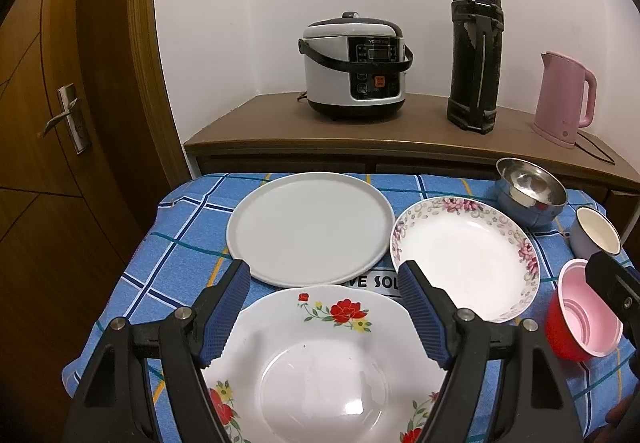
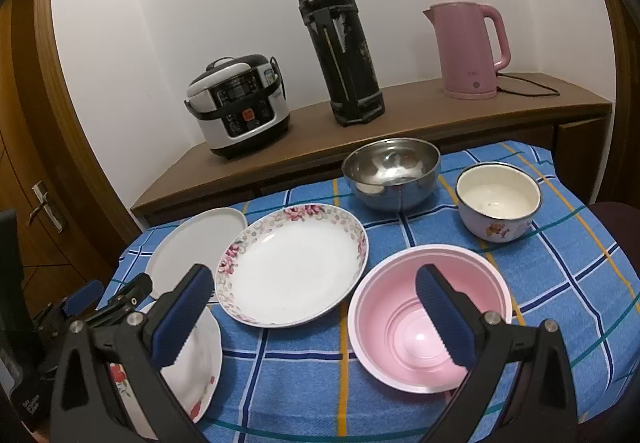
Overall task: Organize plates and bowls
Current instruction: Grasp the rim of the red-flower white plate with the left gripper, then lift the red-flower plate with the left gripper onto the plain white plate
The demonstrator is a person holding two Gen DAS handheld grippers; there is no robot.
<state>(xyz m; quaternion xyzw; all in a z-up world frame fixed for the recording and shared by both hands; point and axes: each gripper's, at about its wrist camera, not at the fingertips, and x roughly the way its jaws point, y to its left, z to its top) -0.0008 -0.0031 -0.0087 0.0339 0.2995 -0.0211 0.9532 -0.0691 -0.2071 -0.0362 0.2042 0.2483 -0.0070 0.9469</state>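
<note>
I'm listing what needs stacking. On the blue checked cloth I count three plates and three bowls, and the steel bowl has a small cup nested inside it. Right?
Not quite: the steel bowl is empty, as the right wrist view shows. The rest holds: three plates and three bowls on the blue checked cloth.

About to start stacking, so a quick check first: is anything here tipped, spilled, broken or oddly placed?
Nothing stands out. The three plates, grey, pink-rimmed and red-flowered, lie flat, and the steel bowl, enamel bowl and pink bowl sit upright, all apart. No spills or breakage visible.
</note>
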